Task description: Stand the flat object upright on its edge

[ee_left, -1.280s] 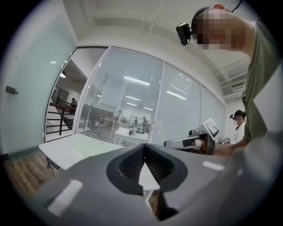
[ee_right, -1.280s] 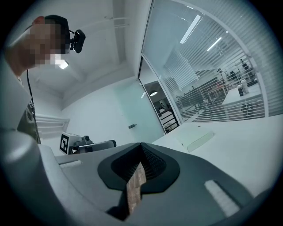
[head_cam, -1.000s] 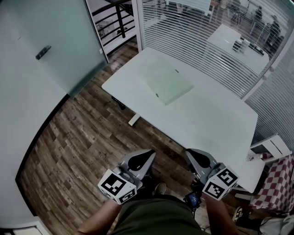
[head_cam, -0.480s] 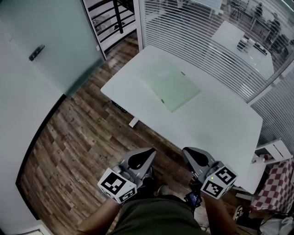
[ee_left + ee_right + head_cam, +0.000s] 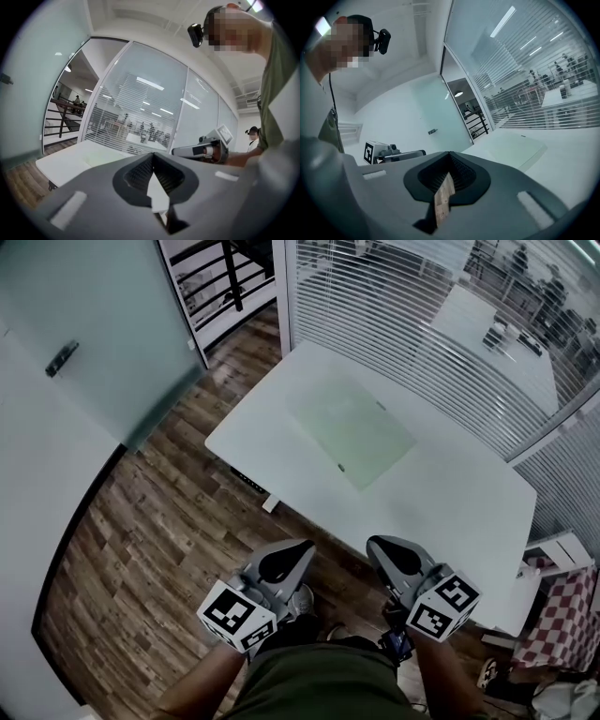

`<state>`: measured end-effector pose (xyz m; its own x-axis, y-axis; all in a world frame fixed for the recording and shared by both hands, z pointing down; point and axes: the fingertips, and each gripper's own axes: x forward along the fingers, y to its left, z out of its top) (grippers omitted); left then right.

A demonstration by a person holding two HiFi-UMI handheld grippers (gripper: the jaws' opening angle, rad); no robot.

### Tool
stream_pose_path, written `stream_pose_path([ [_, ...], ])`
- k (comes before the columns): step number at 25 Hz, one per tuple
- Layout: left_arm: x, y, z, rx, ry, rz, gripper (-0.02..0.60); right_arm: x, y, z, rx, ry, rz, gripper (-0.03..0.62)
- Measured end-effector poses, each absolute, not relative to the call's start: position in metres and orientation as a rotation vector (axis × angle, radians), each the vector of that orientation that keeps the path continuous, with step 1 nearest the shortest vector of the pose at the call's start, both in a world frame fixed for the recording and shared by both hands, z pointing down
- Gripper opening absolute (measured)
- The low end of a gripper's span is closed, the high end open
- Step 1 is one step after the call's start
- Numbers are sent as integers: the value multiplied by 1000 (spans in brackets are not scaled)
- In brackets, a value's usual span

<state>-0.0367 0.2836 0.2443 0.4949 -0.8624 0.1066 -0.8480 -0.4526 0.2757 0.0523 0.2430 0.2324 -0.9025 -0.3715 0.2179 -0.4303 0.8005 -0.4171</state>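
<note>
A pale green flat board (image 5: 352,427) lies flat on the white table (image 5: 450,502), toward its far left part. It also shows ahead in the right gripper view (image 5: 513,147) and faintly in the left gripper view (image 5: 97,157). My left gripper (image 5: 302,547) is held low by the person's body over the wooden floor, short of the table's near edge, jaws shut and empty. My right gripper (image 5: 373,544) hangs beside it, just before the table edge, also shut with nothing in it. In each gripper view the jaws meet at a point, left gripper (image 5: 152,154) and right gripper (image 5: 449,153).
A frosted glass door (image 5: 94,334) with a handle stands at the left. A glass wall with blinds (image 5: 403,306) runs behind the table. A small white stand (image 5: 553,545) and a red checked cloth (image 5: 562,615) sit at the right. Wooden floor (image 5: 159,521) lies between me and the table.
The head view has shifted a little, so the table and board sit slightly lower and further right in frame. Both grippers stay shut by the body, hardly moved.
</note>
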Motion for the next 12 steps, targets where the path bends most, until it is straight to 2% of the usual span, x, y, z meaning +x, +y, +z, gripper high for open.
stream_pose_path([
  [12, -71, 249, 241, 2461, -1427, -90, 0, 23, 210, 224, 673, -2854, 673, 11],
])
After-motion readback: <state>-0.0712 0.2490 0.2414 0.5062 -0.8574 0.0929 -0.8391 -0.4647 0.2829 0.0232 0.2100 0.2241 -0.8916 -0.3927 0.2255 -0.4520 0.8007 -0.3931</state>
